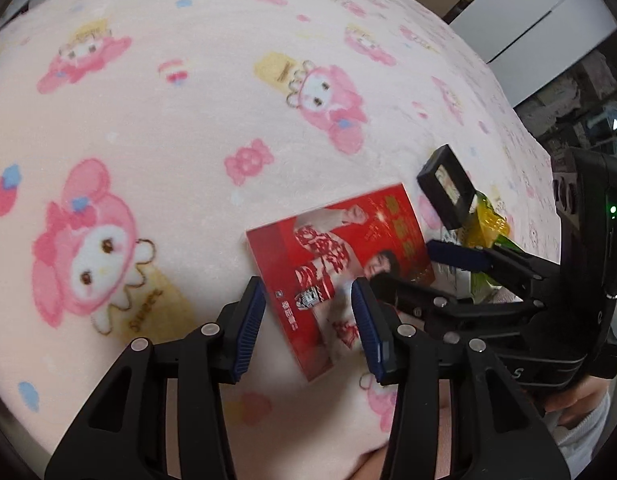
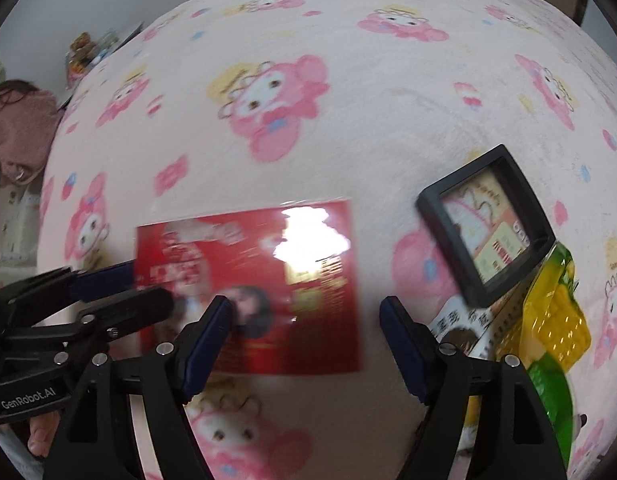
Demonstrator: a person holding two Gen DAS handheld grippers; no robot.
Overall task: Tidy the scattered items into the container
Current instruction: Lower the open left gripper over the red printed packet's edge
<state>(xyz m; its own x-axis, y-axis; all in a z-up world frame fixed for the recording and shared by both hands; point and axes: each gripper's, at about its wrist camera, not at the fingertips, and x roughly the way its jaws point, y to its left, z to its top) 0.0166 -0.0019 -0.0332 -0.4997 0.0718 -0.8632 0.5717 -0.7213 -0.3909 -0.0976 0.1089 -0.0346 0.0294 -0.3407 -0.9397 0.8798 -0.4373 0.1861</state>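
Left gripper (image 1: 308, 320): jaws narrowed around red box (image 1: 340, 264), grip cannot be told | Right gripper (image 2: 304, 344): jaws wide, holding nothing | Blanket (image 1: 188, 120): box lying flat.

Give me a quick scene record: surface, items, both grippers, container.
surface: pink cartoon-print blanket
items: red box lying flat; black frame partly over a yellow-green packet
left gripper: jaws narrow, at the red box's corner; grip unclear
right gripper: open wide above the red box's right edge, holding nothing
container: not in view
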